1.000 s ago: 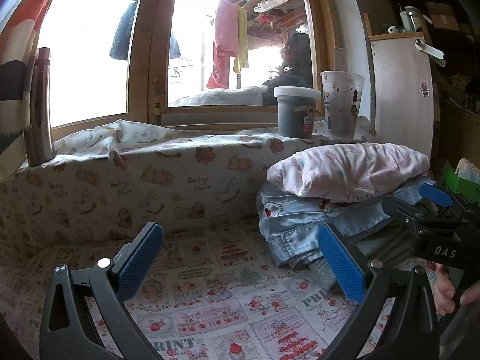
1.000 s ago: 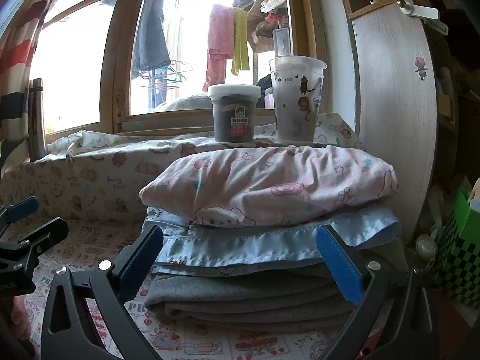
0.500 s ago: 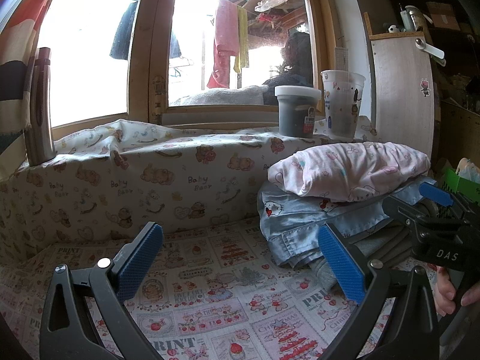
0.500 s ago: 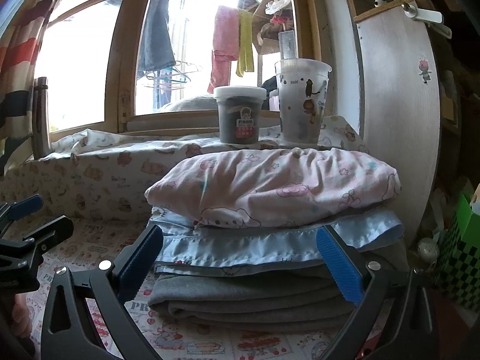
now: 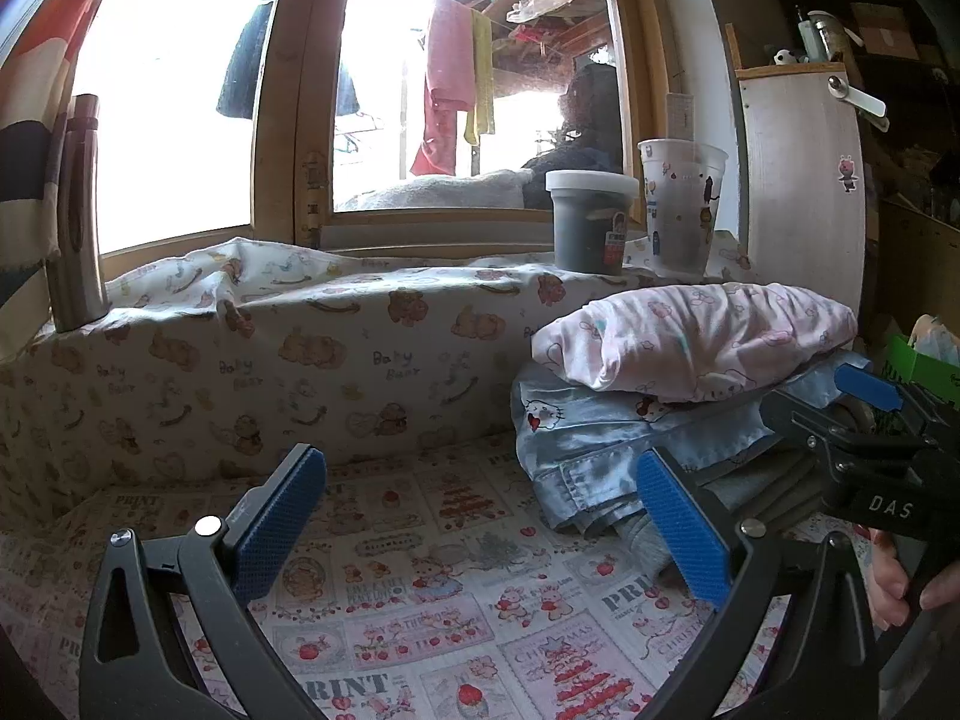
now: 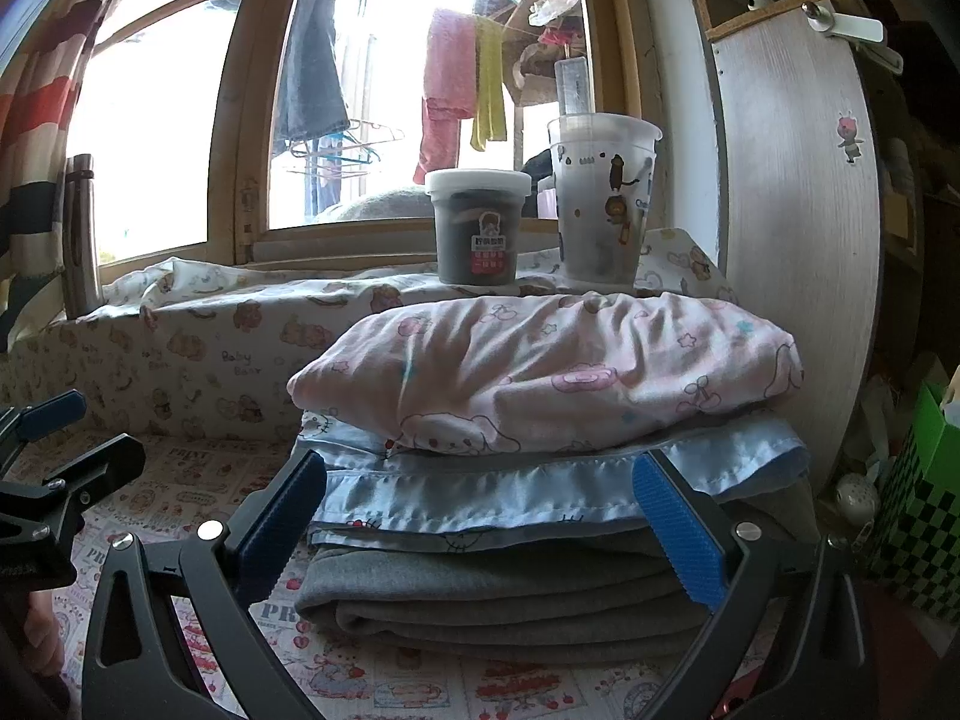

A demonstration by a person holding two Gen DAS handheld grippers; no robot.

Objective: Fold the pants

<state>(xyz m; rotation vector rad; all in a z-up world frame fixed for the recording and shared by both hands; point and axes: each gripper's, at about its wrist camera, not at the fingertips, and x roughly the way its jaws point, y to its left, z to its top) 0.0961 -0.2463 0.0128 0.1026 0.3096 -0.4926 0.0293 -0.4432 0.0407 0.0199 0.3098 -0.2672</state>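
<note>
A stack of folded clothes sits on the printed cloth: pink patterned pants [image 6: 552, 372] on top, a light blue garment [image 6: 540, 489] under them, grey pants [image 6: 498, 594] at the bottom. My right gripper [image 6: 480, 534] is open and empty, its fingers straddling the front of the stack. My left gripper [image 5: 480, 540] is open and empty over the printed cloth [image 5: 420, 576], left of the stack [image 5: 690, 342]. The right gripper shows at the right of the left wrist view [image 5: 864, 420].
A dark jar [image 6: 477, 228] and a printed plastic cup [image 6: 603, 198] stand on the covered sill behind the stack. A metal flask [image 5: 75, 216] stands at the left of the sill. A white cabinet panel [image 6: 798, 252] and a green checked box [image 6: 918, 510] are to the right.
The right gripper has edged slightly closer to the stack. The left gripper has hardly moved. Both stay open.
</note>
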